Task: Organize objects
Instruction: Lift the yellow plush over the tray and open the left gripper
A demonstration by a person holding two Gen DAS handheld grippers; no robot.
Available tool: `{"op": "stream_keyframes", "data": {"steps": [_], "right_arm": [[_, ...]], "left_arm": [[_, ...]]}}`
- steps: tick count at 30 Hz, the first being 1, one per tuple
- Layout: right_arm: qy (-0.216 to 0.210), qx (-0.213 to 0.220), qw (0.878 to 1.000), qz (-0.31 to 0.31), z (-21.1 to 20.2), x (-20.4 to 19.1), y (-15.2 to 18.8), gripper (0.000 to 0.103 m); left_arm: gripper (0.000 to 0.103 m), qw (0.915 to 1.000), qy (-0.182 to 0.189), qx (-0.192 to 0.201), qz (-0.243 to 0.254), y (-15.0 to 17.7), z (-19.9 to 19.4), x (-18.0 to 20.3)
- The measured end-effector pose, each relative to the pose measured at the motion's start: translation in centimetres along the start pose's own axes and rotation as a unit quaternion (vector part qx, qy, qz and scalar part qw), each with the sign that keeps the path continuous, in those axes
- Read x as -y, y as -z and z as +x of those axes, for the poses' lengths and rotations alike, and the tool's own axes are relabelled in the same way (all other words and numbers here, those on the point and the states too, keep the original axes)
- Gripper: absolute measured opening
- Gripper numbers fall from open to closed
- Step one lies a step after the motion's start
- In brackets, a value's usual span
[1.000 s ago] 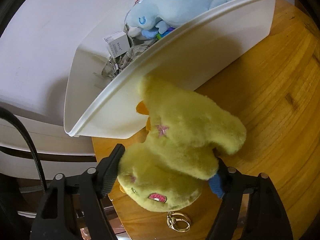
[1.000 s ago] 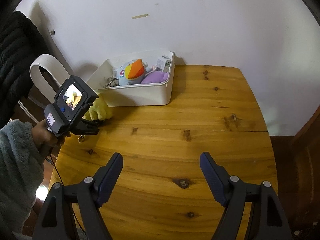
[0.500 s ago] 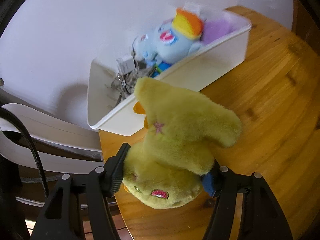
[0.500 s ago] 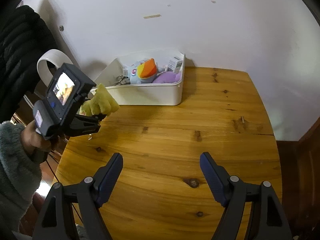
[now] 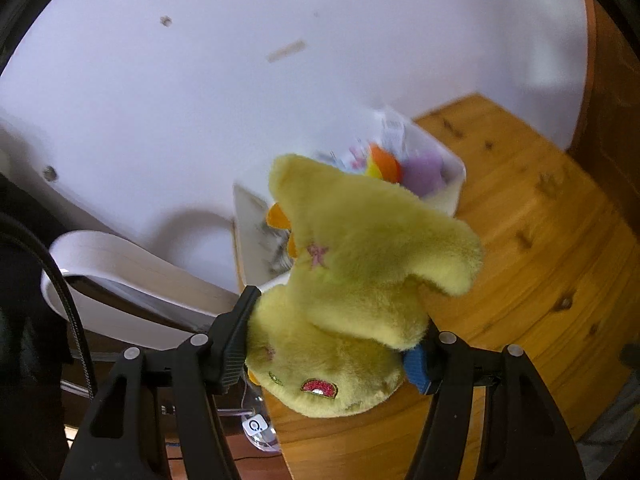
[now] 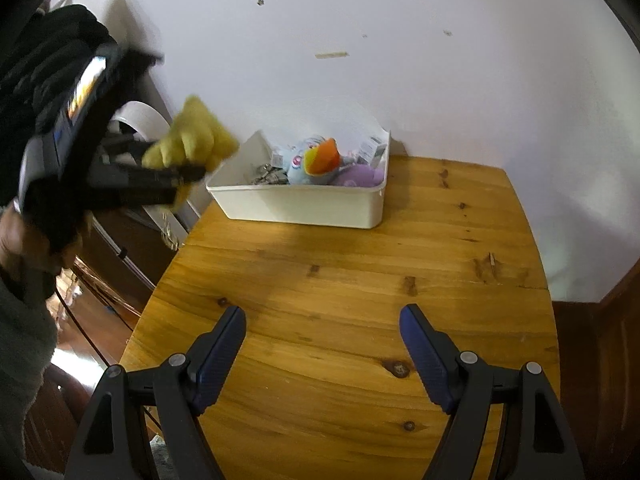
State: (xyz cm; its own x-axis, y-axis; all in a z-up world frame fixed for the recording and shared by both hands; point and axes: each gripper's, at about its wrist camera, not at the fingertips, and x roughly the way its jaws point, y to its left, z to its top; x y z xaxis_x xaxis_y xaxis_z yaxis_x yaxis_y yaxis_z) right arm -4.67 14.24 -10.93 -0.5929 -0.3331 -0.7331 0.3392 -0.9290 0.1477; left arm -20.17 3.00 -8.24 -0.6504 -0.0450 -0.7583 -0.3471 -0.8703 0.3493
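My left gripper [image 5: 336, 340] is shut on a yellow plush toy [image 5: 360, 272] and holds it in the air, left of and above the white bin [image 6: 304, 204]. In the right wrist view the same yellow plush toy [image 6: 196, 140] hangs off the table's left edge, beside the bin's left end. The bin holds a blue plush with an orange crest [image 6: 316, 160], a purple plush [image 6: 360, 178], small boxes and metal clips. My right gripper [image 6: 322, 344] is open and empty above the near part of the wooden table [image 6: 360, 280].
The bin stands at the back of the table against the white wall [image 6: 400, 60]. A white curved chair back [image 5: 132, 264] and dark furniture are left of the table. The table's left edge [image 6: 160, 280] drops to the floor.
My left gripper has lifted the yellow plush off the table and raised it well above bin height. The right gripper has stayed open, shifting its view slightly.
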Motion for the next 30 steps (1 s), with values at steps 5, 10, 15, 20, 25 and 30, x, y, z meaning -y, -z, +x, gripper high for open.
{"op": "stream_keyframes", "data": {"steps": [5, 10, 15, 20, 25, 30], "right_arm": [[-0.012, 0.009, 1.000, 0.004, -0.5, 0.1, 0.0, 0.080], [-0.016, 0.009, 1.000, 0.009, -0.2, 0.5, 0.0, 0.080], [-0.019, 0.009, 1.000, 0.015, 0.1, 1.1, 0.0, 0.080], [-0.016, 0.007, 1.000, 0.018, 0.6, 1.7, 0.1, 0.080], [-0.016, -0.001, 0.999, 0.032, 1.3, 2.5, 0.2, 0.080], [-0.018, -0.009, 0.999, 0.039, 1.9, 3.0, 0.3, 0.080]], "left_arm": [[0.067, 0.9986, -0.026, 0.040, -0.024, -3.7, -3.3, -2.8], [0.067, 0.9942, -0.052, 0.070, -0.063, -7.4, -4.6, -5.6], [0.067, 0.9891, -0.071, 0.077, -0.104, -10.8, -2.7, -8.0], [0.067, 0.9838, -0.079, 0.060, -0.149, -13.1, 1.7, -9.8], [0.067, 0.9808, -0.072, 0.016, -0.181, -13.7, 7.7, -10.9], [0.070, 0.9795, -0.071, -0.015, -0.188, -13.1, 12.2, -10.7]]}}
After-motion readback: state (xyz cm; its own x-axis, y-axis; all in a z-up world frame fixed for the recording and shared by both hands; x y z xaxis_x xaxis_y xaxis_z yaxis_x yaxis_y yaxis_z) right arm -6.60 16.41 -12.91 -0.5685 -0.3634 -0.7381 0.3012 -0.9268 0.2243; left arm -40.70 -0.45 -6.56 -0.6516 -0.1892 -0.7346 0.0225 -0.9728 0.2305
